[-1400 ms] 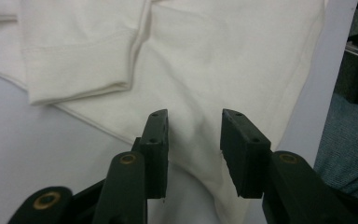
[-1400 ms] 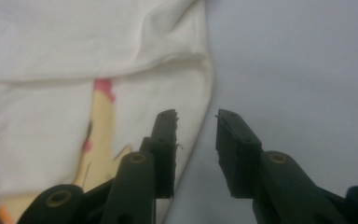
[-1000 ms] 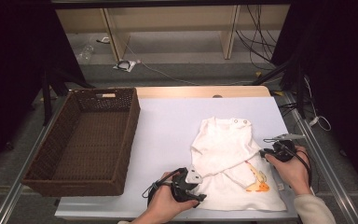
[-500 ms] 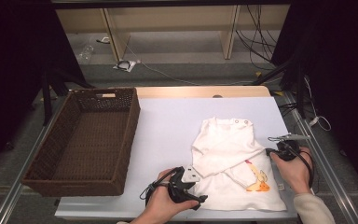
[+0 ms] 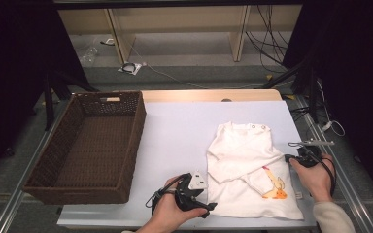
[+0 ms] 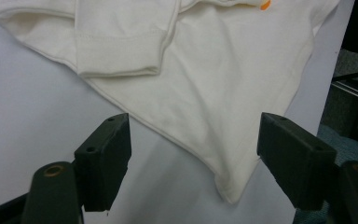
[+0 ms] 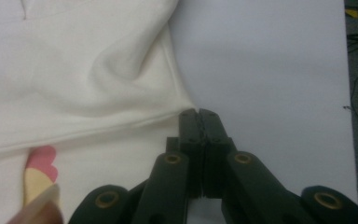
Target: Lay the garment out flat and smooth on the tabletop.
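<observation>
Two grippers at work on one white shirt (image 5: pixel 250 170), which lies flat at lower right of the high view, on the white table (image 5: pixel 184 131). One sleeve is folded across the chest.

Left gripper (image 6: pixel 193 163): jaws wide apart, hovering over the shirt's bottom corner, nothing between them. In the high view it sits at lower centre, just left of the hem.

Right gripper (image 7: pixel 199 122): jaws pressed together at the shirt's right edge, where a fold of cloth meets the tips. Whether cloth is actually pinched I cannot tell; the tips hide it.

Judgement: step in hand looks like folding the shirt. To do it well, bring the left jaws down over the hem corner so both layers are caught, close fully before lifting, and keep the right side pinned so the body does not drag or bunch.

Basket (image 5: pixel 90 145), brown wicker, at left of the high view, well apart from the shirt.

Writing: none legible. Shirt carries an orange-and-pink print (image 5: pixel 273 187); no brand or label readable.
</observation>
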Available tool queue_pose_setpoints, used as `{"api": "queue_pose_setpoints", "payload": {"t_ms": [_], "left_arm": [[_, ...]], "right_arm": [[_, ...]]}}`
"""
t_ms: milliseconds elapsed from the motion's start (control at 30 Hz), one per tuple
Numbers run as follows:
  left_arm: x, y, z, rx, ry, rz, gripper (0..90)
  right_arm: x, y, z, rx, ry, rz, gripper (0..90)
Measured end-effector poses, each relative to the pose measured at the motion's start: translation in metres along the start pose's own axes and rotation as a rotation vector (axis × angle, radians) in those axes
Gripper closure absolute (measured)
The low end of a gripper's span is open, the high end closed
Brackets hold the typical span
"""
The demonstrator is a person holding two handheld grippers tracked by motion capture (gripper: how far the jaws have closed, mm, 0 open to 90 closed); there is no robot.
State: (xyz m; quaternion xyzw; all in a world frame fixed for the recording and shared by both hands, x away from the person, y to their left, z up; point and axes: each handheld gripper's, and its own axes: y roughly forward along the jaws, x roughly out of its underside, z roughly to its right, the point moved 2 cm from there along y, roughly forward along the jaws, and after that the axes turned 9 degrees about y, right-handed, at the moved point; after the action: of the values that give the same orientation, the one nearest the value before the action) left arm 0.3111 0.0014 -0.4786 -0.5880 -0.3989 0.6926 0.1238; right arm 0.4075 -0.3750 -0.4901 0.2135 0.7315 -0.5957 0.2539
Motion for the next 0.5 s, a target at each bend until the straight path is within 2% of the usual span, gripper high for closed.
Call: {"api": "queue_pose_setpoints", "payload": {"t_ms": [367,433,467,500], "left_arm": [[-0.001,0.000,0.000,0.003,-0.008,0.002,26.3],[-0.001,0.001,0.001,0.014,-0.007,0.004,29.9],[-0.002,0.004,0.004,0.034,0.002,-0.002,32.8],[-0.002,0.004,0.004,0.034,0.002,-0.002,34.7]], "right_arm": [[-0.001,-0.005,0.018,0.023,0.002,-0.006,89.5],[-0.001,-0.006,0.023,0.041,0.005,-0.005,89.3],[-0.001,-0.006,0.024,0.046,0.004,-0.001,88.8],[0.000,-0.006,0.026,0.040,0.002,0.005,87.3]]}}
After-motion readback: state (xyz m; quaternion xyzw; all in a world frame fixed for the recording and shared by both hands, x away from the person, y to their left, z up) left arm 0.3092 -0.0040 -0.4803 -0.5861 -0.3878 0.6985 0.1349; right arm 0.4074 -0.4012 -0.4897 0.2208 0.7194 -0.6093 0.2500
